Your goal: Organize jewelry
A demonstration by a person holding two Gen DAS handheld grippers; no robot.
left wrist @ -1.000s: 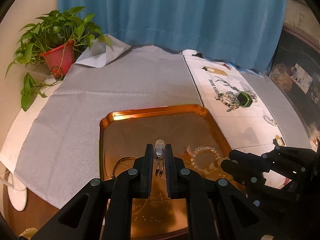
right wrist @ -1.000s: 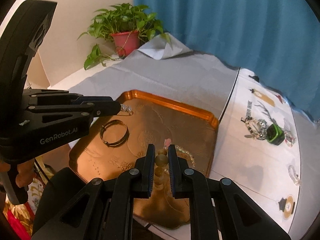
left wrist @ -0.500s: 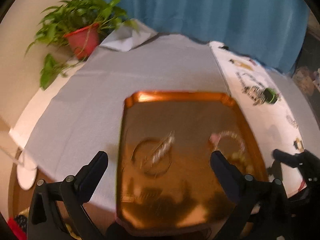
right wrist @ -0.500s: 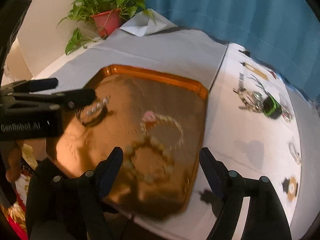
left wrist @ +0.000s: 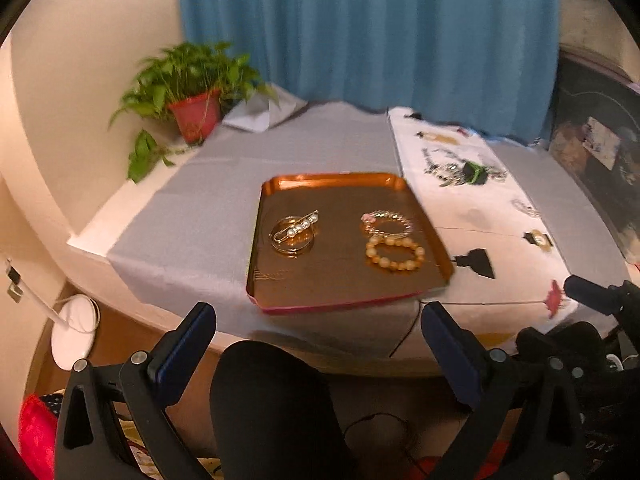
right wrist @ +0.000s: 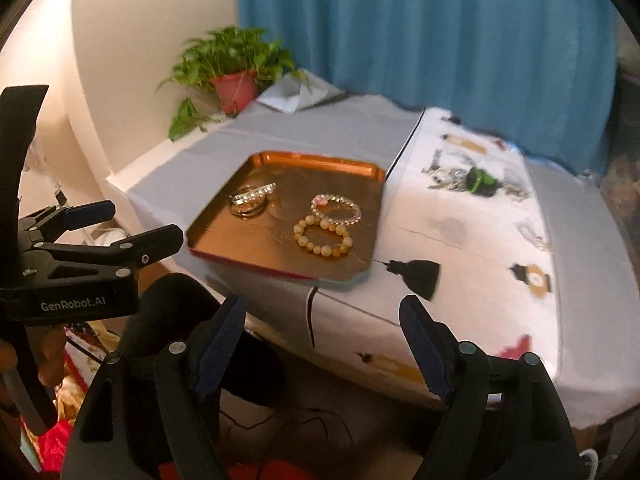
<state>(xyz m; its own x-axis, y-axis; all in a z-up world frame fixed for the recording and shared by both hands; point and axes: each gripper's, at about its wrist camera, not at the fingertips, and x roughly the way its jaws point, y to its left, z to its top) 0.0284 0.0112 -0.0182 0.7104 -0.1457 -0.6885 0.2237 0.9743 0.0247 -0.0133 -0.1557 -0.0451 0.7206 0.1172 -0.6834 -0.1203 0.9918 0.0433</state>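
A copper tray (left wrist: 332, 178) (right wrist: 316, 158) lies on the grey cloth near the table's front edge. In it a pearl hair clip (left wrist: 298, 225) (right wrist: 256, 194) rests across a gold bangle (left wrist: 291, 245). To their right lie a pink crystal bracelet (left wrist: 386, 220) (right wrist: 336, 208) and a yellow bead bracelet (left wrist: 394, 254) (right wrist: 324, 238). My left gripper (left wrist: 318, 344) (right wrist: 146, 220) hangs open and empty in front of the table, below its edge. My right gripper (right wrist: 322, 320) is open and empty too, just as far back.
A tangle of jewelry with a green piece (left wrist: 466, 170) (right wrist: 468, 178) sits on the printed white cloth (left wrist: 472, 216), with small pieces further right. A potted plant (left wrist: 192, 108) stands at the back left before a blue curtain. A person's dark knee (left wrist: 272, 400) is under my grippers.
Both grippers opened: the left let go of the pearl clip, the right of the yellow bead bracelet. Both pieces now lie in the tray. Both grippers drew back past the table's edge.
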